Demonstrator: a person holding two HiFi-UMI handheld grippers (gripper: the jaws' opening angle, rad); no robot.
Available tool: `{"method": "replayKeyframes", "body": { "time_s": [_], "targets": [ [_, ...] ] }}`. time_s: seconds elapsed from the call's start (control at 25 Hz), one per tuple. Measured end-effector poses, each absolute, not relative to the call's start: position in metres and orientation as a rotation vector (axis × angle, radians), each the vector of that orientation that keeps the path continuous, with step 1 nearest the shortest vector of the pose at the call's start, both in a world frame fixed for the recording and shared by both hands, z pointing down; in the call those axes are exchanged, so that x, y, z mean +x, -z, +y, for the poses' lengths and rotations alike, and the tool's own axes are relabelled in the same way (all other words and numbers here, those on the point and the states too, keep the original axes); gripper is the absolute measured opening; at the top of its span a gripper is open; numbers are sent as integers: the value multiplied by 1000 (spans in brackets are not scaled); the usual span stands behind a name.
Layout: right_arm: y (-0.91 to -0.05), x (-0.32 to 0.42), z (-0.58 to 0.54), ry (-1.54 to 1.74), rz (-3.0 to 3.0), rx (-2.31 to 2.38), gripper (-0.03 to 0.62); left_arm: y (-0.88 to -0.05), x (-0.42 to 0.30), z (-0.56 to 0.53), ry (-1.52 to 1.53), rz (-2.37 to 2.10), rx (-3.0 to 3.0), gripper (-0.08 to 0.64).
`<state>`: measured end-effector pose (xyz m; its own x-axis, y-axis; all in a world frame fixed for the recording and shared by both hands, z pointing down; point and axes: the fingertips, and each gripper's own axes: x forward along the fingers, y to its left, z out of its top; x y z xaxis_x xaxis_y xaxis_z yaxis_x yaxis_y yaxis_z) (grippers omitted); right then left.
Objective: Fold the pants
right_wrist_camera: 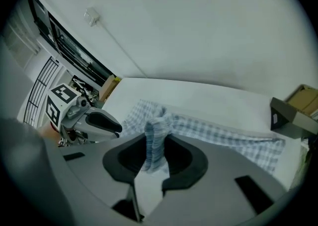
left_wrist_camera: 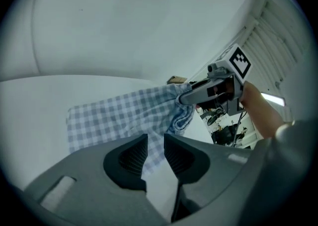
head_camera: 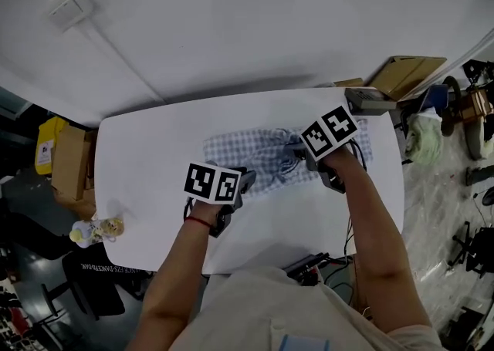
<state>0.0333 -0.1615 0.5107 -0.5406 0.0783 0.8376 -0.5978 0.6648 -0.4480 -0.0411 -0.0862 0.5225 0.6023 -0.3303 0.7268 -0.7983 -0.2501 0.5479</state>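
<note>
The right gripper [right_wrist_camera: 157,146] was clamped on a bunched-up fold of the checked pants [right_wrist_camera: 218,133], the rest spread ahead of it on the white table [right_wrist_camera: 198,96]. The left gripper [left_wrist_camera: 155,143] stood narrowly parted, gripping nothing, with the pants' edge just beyond its tips.

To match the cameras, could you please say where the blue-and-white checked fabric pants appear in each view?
Head view: blue-and-white checked fabric pants mid-table.
Left gripper view: pants centre-left, beyond the jaws.
Right gripper view: pants centre to right, fold clamped in right gripper.
Shared landmark: the white table.
</note>
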Motion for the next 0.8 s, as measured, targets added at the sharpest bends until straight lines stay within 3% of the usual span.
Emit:
{"method": "replayKeyframes", "body": {
  "time_s": [0.8],
  "targets": [
    [-519,229,-230,-934,-1767,514,98,-530,93,-130,-646,-796,1891,109]
  ]
}}
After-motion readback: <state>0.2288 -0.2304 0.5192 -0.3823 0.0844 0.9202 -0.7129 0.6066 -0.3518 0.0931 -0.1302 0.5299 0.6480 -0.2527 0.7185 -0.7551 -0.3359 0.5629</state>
